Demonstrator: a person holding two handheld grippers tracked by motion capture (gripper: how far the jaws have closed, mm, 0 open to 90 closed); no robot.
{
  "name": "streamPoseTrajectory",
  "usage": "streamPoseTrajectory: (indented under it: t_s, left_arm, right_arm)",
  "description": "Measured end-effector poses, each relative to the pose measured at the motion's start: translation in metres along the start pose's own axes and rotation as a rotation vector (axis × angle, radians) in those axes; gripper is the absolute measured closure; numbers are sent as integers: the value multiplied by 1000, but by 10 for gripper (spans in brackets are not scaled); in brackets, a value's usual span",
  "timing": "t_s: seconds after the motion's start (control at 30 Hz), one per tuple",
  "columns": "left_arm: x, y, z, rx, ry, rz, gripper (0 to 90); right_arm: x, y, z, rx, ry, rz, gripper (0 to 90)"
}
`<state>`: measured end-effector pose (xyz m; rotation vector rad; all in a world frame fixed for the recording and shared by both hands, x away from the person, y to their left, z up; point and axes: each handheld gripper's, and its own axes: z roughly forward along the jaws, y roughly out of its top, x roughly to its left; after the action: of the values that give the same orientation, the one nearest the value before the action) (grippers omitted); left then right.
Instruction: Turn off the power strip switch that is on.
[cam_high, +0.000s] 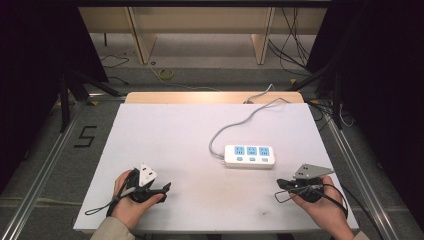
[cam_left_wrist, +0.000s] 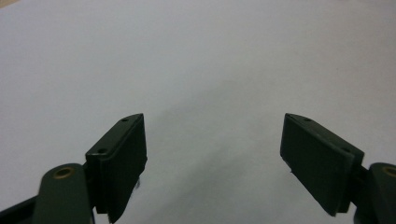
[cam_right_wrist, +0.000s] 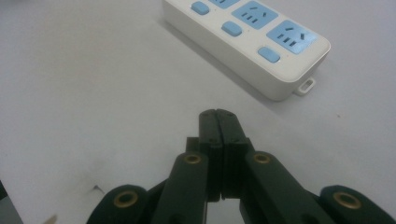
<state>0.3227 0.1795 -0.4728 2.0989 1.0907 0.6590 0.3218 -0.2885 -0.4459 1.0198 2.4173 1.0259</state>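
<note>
I've got the left gripper (cam_high: 161, 189) low at the near-left of the white table (cam_high: 165, 135), jaws spread wide over bare surface, holding nothing. My right gripper (cam_high: 281, 184) sits near-right, jaws pressed together and empty. The white power strip (cam_high: 249, 156) lies flat just beyond it, blue sockets up.

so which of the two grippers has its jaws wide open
The left gripper: its jaws stand far apart over bare table. The right gripper has its jaws pressed together, near the power strip.
</note>
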Motion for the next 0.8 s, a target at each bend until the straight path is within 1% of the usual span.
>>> streamPoseTrajectory:
  t_s: [0.8]
  left_arm:
    - [-1,1,0,1,4,4,226]
  right_arm:
    - [-4,11,-1,39,-20,44,900]
